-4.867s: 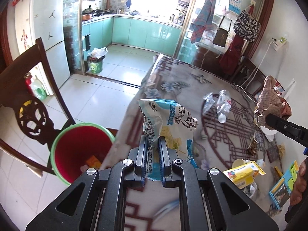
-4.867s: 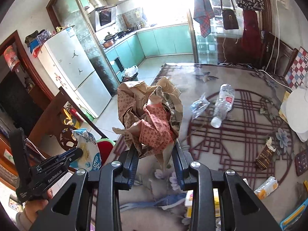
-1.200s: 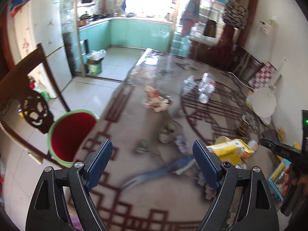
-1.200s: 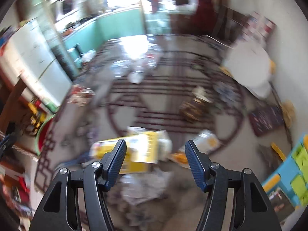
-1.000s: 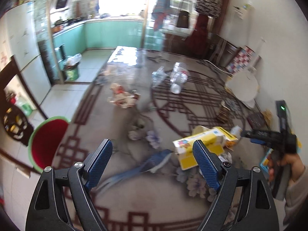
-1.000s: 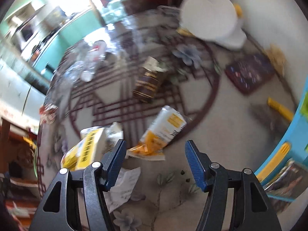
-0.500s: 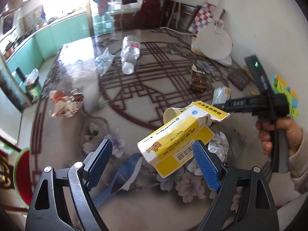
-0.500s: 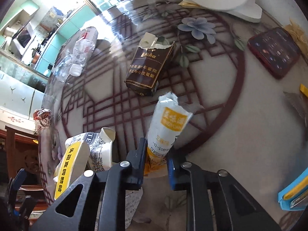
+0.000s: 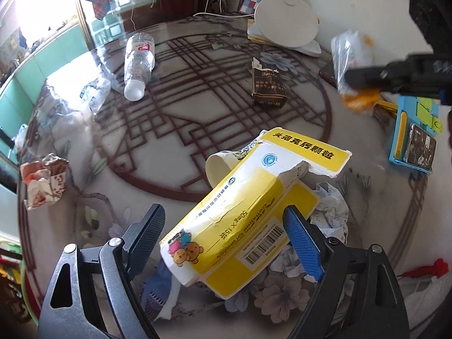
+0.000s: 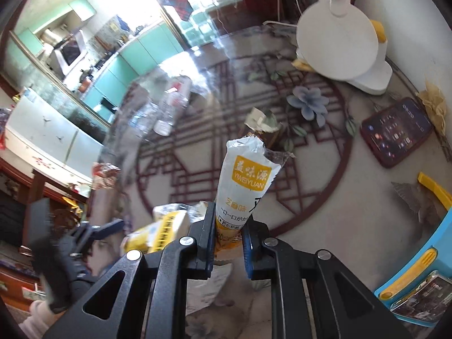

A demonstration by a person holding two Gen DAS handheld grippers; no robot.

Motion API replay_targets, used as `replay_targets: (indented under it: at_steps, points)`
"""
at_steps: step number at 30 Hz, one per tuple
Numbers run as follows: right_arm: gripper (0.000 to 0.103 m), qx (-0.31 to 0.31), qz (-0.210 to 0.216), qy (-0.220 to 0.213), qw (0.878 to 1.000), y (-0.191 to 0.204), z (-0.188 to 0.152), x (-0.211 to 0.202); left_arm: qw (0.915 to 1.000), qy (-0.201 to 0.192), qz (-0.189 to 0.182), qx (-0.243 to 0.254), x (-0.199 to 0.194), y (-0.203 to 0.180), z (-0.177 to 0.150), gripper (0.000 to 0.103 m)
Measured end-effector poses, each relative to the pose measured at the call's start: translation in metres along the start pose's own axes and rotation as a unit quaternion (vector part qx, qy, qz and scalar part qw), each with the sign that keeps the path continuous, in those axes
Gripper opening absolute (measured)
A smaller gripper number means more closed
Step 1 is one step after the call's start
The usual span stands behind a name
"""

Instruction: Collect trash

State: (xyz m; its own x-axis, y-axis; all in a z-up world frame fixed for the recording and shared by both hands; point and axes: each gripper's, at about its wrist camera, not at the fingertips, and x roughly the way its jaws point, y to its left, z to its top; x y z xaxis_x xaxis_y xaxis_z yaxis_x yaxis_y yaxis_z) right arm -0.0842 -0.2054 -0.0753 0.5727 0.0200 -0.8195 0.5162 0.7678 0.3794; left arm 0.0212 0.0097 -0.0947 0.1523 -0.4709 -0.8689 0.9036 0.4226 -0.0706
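My left gripper [image 9: 224,227] is open, its jaws on either side of a torn yellow and white carton [image 9: 243,217] that lies on the glass table [image 9: 361,175]. My right gripper [image 10: 227,227] is shut on a white and yellow snack wrapper [image 10: 244,180] and holds it above the table; the wrapper also shows blurred at the upper right of the left wrist view [image 9: 353,67]. A paper cup [image 9: 219,166] lies behind the carton. Crumpled paper [image 9: 329,206] lies beside it.
On the table lie an empty plastic bottle [image 9: 138,62], a brown carton [image 9: 267,84], a crumpled red and white wrapper [image 9: 43,180], clear plastic film [image 9: 96,93], a phone [image 10: 395,131], a white lamp [image 10: 344,42] and a blue book [image 9: 412,135].
My right gripper has lifted the snack wrapper off the table. My left gripper has moved forward so the yellow carton now sits between its open jaws.
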Motion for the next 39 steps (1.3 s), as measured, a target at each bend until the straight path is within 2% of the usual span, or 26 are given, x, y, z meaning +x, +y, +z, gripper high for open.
replay_targets:
  at_steps: [5,9,11,14,17,20,26,33,39]
  points:
    - [0.014,-0.001,0.054,-0.019,0.998,0.017,0.007,-0.022,0.9999,0.000,-0.012,-0.001,0.004,-0.004,0.002,0.086]
    - [0.014,-0.012,0.082,-0.033,0.996,0.032,0.010,-0.040,0.9998,0.000,-0.019,-0.003,0.008,-0.006,0.005,0.083]
    - [0.014,-0.018,0.091,-0.040,0.995,0.040,0.010,-0.047,0.9997,-0.003,-0.024,-0.006,0.008,-0.007,0.006,0.067]
    - [0.014,-0.023,0.101,-0.046,0.994,0.048,0.013,-0.055,0.9998,-0.005,-0.018,-0.007,0.007,-0.006,0.008,0.049]
    - [0.014,-0.026,0.103,-0.050,0.993,0.054,0.013,-0.060,0.9997,-0.013,-0.011,-0.014,0.002,-0.006,0.009,0.038]
    - [0.014,-0.027,0.102,-0.051,0.993,0.058,0.015,-0.060,0.9990,-0.021,0.003,-0.038,-0.005,0.000,0.007,0.032]
    - [0.014,-0.028,0.099,-0.049,0.993,0.062,0.016,-0.059,0.9937,-0.037,0.013,-0.104,-0.029,0.017,-0.001,0.031]
    - [0.014,-0.036,0.086,-0.046,0.995,0.075,0.015,-0.052,0.9833,-0.050,0.024,-0.174,-0.054,0.035,-0.013,0.031]
    - [0.014,-0.058,0.053,-0.045,0.996,0.093,0.011,-0.043,0.9759,-0.063,0.055,-0.201,-0.070,0.049,-0.026,0.031]
